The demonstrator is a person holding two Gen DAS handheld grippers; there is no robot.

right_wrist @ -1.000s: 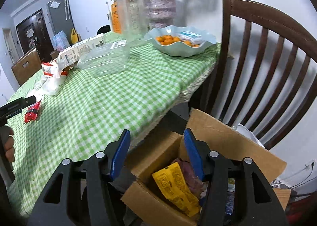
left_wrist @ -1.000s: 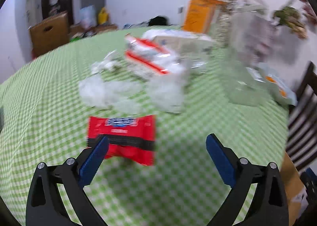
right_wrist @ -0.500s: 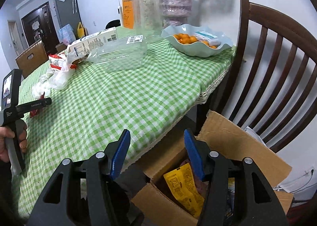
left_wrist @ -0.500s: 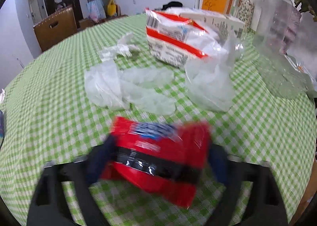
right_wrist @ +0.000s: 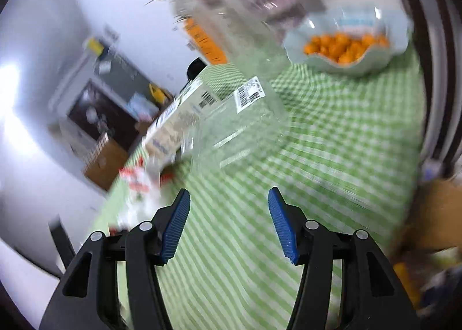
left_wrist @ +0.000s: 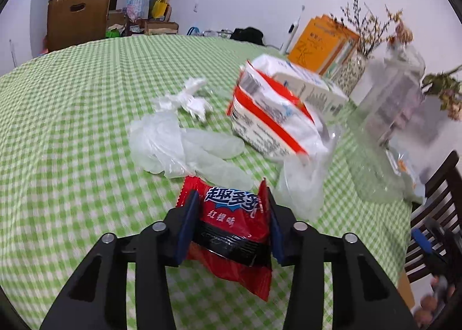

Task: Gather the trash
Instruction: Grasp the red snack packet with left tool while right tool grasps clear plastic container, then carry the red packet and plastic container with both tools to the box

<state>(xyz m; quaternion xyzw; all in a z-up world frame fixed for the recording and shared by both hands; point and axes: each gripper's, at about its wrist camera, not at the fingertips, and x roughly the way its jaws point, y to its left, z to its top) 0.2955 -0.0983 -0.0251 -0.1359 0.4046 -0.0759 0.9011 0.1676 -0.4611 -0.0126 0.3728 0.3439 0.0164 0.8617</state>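
Note:
My left gripper (left_wrist: 231,202) is shut on a red snack wrapper (left_wrist: 231,226) with blue and white lettering, held just above the green checked tablecloth (left_wrist: 72,142). Beyond it lie clear plastic gloves (left_wrist: 184,148), crumpled white plastic (left_wrist: 190,98) and a red and white bag (left_wrist: 274,116). My right gripper (right_wrist: 228,208) is open and empty above the table, tilted; its view is blurred. A clear plastic container (right_wrist: 239,122) with a barcode label lies ahead of it. A cardboard box (right_wrist: 433,214) shows at the right edge.
A white carton (left_wrist: 306,84), orange books (left_wrist: 320,44), a vase (left_wrist: 349,70) and a glass jar (left_wrist: 395,98) stand at the table's far side. A bowl of oranges (right_wrist: 346,44) sits near the table edge. A dark wooden chair (left_wrist: 433,208) is at the right.
My left gripper closed on the red wrapper and lifted it off the cloth. My right gripper swung from over the cardboard box to over the table, tilting as it moved.

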